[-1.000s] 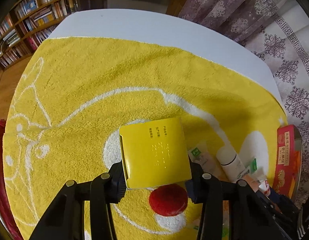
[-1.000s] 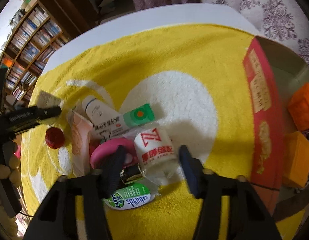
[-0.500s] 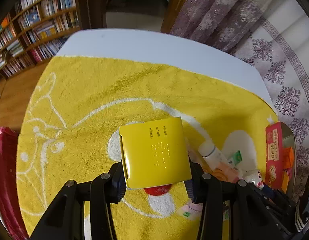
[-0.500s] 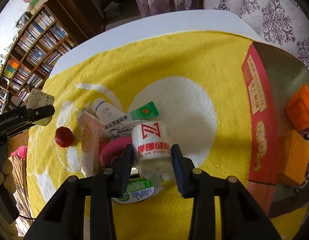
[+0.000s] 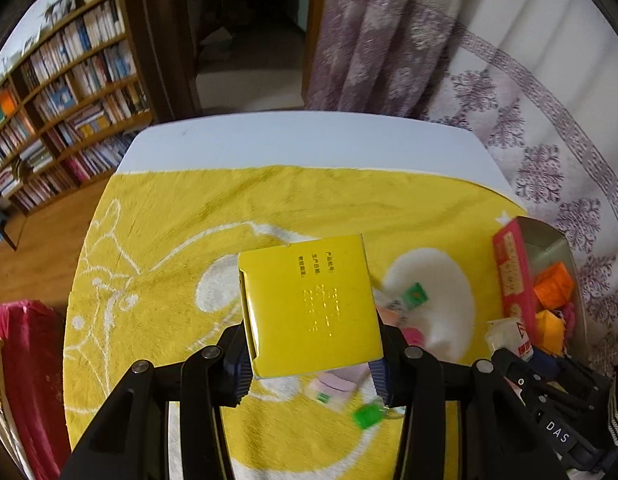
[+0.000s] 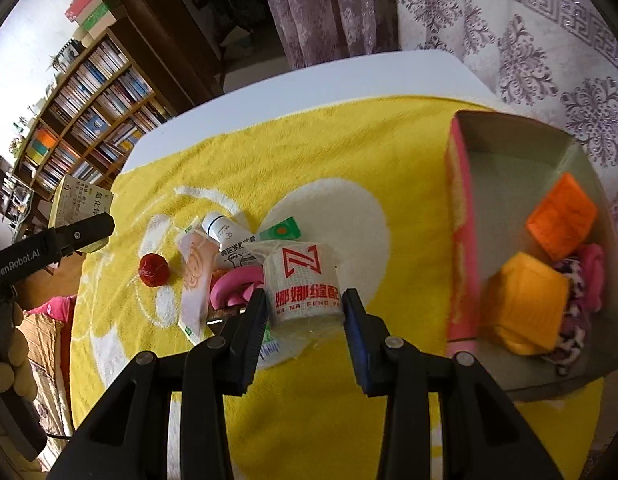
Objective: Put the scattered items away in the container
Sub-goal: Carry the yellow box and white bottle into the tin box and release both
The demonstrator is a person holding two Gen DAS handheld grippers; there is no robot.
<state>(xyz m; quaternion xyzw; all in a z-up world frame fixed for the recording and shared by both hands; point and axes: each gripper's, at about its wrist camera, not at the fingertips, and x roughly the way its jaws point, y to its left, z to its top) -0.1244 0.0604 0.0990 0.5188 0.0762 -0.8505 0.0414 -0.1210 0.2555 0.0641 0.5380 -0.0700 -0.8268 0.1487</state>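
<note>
My left gripper (image 5: 313, 344) is shut on a yellow carton (image 5: 309, 300), held well above the yellow towel (image 5: 181, 232). My right gripper (image 6: 305, 308) is shut on a white bandage roll with red print (image 6: 305, 280), lifted off the pile. Below it lie a white tube (image 6: 225, 232) with a green cap (image 6: 281, 232), a pink ring (image 6: 233, 288), a pale sachet (image 6: 195, 276) and a red round piece (image 6: 153, 270). The pink-walled container (image 6: 461, 240) stands to the right with orange boxes (image 6: 563, 216) inside. In the right wrist view the left gripper (image 6: 85, 236) shows at far left.
The white table (image 5: 309, 140) ends just beyond the towel. Curtains hang behind and to the right, bookshelves (image 5: 61, 92) stand at the left. A red cloth (image 5: 25, 360) lies off the towel's left edge. The towel between pile and container is bare.
Both grippers have risen. The right jaws closed on the bandage roll and lifted it from the pile. The left gripper carried the yellow carton up and toward the container side.
</note>
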